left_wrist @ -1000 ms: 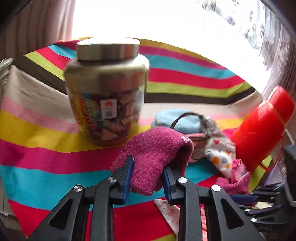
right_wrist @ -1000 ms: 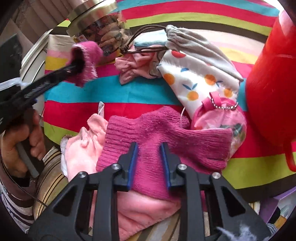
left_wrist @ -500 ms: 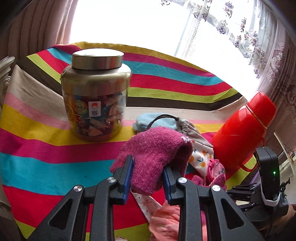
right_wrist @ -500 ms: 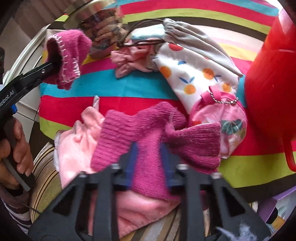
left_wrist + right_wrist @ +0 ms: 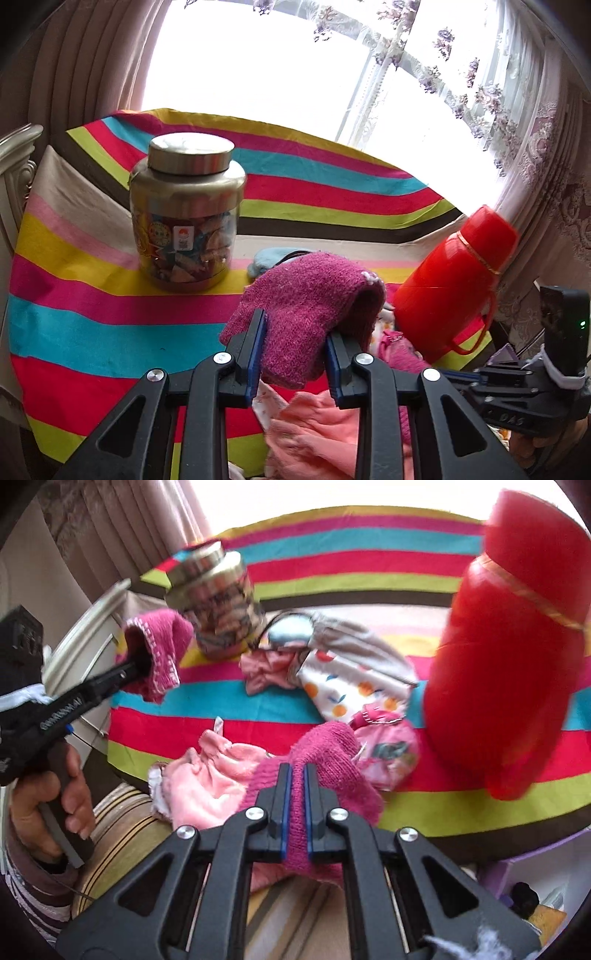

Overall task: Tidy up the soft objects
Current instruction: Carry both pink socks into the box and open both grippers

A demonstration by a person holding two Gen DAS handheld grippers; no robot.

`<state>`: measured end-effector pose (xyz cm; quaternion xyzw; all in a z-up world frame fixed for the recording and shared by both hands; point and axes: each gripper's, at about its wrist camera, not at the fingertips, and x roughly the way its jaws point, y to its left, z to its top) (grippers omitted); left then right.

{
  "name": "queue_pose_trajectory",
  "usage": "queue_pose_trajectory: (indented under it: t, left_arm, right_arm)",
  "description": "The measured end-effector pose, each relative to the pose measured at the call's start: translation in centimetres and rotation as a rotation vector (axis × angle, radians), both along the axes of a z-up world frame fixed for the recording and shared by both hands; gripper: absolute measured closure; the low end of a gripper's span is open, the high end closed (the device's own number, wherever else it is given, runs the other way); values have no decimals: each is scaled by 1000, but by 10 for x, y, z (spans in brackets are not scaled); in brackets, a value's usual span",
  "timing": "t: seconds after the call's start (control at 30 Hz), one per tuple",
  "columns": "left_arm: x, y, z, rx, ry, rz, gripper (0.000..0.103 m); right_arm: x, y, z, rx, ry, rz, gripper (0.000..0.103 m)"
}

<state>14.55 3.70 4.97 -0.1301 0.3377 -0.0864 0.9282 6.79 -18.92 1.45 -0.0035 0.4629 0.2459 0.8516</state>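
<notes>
Magenta glove (image 5: 325, 771) half-hidden between jaws

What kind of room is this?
Probably a room in someone's home: a table under a bright striped tablecloth by a window with flowered lace curtains, with a red thermos flask standing on it.

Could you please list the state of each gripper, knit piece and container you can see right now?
Left gripper: shut on first magenta knit piece, lifted.
Right gripper: shut on second magenta knit piece.
Glass jar: upright, lid on.
Red thermos: closed; looks tilted.
</notes>
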Motion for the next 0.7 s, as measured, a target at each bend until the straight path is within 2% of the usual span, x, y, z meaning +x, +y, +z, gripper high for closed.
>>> queue_pose_trajectory:
  t: [0.13,0.37,0.6,0.7]
  left_arm:
    - [-6,-17,8,-12,-11,-45,73]
    - [-14,-70,22,-49,-17,-192,73]
    - [-22,-145,26,-88,12,-370,73]
    - [-28,-176,26,-92,31,-445,73]
  right_arm:
    - [-9,-23,15,23,-46,-49,94]
    - [-38,-102,36,12,-100,-196,94]
    - [-61,-176,48,-35,-129,-364,94]
    - [-69,-199,48,-98,-147,-432,94]
